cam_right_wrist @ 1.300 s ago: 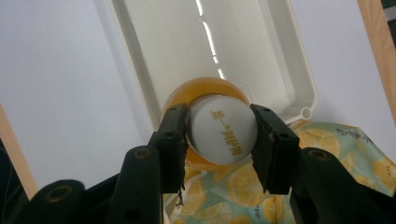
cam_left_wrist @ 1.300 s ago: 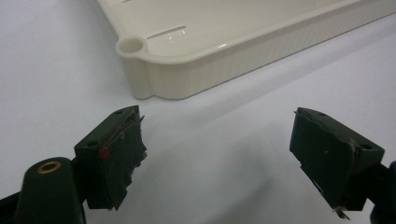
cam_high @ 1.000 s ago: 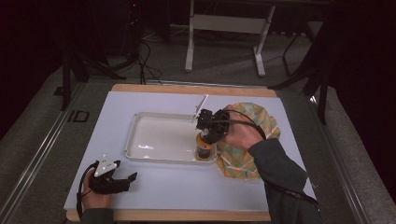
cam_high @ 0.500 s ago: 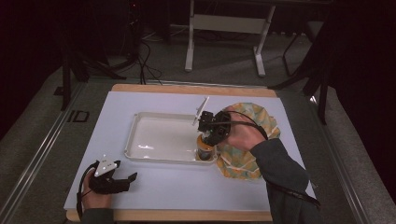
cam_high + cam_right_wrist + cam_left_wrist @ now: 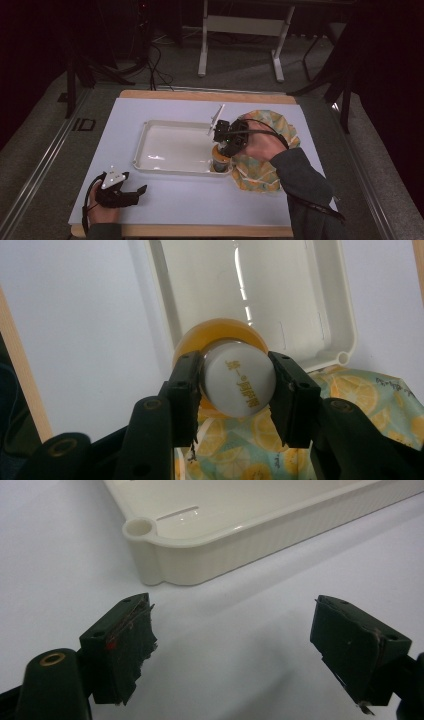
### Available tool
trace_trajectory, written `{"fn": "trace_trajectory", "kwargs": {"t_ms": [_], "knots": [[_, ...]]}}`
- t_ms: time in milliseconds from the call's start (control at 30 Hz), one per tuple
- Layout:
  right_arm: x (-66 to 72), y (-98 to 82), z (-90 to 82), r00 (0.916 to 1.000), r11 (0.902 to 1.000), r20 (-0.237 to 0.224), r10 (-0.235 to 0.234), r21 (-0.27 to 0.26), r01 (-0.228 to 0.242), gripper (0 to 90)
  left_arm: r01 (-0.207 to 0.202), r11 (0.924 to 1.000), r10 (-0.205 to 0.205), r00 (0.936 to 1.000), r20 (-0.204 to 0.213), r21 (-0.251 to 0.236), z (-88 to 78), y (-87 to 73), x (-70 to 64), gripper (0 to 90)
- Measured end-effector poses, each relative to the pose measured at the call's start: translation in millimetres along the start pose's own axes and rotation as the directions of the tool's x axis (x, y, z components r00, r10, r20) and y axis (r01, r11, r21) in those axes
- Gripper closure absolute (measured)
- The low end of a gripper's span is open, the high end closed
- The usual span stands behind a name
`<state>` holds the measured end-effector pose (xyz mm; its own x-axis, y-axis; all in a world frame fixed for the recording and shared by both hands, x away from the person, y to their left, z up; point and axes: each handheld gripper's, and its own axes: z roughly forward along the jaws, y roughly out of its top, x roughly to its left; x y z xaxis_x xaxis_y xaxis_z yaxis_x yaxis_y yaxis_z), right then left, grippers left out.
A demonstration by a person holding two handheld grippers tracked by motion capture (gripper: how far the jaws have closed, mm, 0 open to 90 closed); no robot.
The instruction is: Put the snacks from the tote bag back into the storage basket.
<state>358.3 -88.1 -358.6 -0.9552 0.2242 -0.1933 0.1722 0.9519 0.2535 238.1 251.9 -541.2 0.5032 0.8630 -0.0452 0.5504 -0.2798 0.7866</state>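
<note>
The table (image 5: 165, 215) is covered with a pale sheet, and on it lies a white tray (image 5: 150, 145), with a cloth printed with orange slices (image 5: 260, 175) just beside its right end. At the near right corner of the tray stands the task's thing, a small bottle of orange liquid with a white cap (image 5: 239, 377). It stands upright, so its long axis goes up and down, and the right hand-held gripper (image 5: 239, 390) comes on it from above, looking down along this axis. The 2 jaws of this hand-held gripper stand on both sides of the cap and seem to press on it, pinching the bottle at the top. Whether the bottom of the bottle rests on the tray floor or hangs a little over it I cannot tell, because the hand-held gripper hides it in the high view.

The left hand-held gripper (image 5: 122, 192) lies well apart, at the near left part of the table. Its jaws are spread with nothing between them, and they point toward the near left corner of the tray. So the right hand is the nearer one, and I judge that the next move goes straight along the bottle's upright axis.
</note>
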Motion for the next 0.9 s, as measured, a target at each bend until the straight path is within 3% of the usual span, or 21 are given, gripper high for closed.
{"fn": "trace_trajectory", "kwargs": {"t_ms": [533, 900], "knots": [[-2.7, 3.0, 0.8, 0.9998, 0.9998, -0.018, -0.007, 0.019, 0.007, 58.5, -0.001, 1.0, 0.001, 1.0, 0.001, 0.005, 0.3, 0.2, 0.1, 17.7], [-7.4, 3.5, 3.4, 0.9994, 0.9996, -0.021, 0.027, 0.009, -0.027, 57.5, -0.001, 1.0, 0.001, 1.0, 0.0, 0.006, 0.3, 0.2, 0.1, 17.7]]}}
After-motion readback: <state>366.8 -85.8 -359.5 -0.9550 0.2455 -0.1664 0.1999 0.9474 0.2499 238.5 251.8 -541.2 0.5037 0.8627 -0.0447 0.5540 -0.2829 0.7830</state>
